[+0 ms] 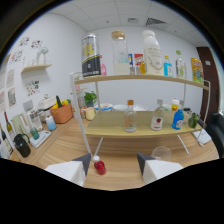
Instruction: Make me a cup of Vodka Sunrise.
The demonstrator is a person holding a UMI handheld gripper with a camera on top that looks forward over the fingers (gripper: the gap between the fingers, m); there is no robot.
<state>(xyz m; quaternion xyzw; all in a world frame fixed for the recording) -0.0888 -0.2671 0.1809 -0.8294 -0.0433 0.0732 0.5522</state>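
Currently the tongs (pixel 116 167) stand apart, holding nothing. Small red round-bodied bottle with white cap (pixel 99 166) rests on the light wooden counter (pixel 122 177) between the fingers, nearer the left one. Clear stemless glass (pixel 161 153) at 1 o'clock. White-framed wooden two-tier shelf (pixel 134 131) beyond, carrying a clear cork-stoppered bottle (pixel 130 117); bare counter lies before its edge.

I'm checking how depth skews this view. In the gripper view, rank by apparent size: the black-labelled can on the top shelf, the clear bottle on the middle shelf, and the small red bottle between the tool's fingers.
1. Black-labelled can
2. Clear bottle
3. Small red bottle, smallest though nearest the open tool.
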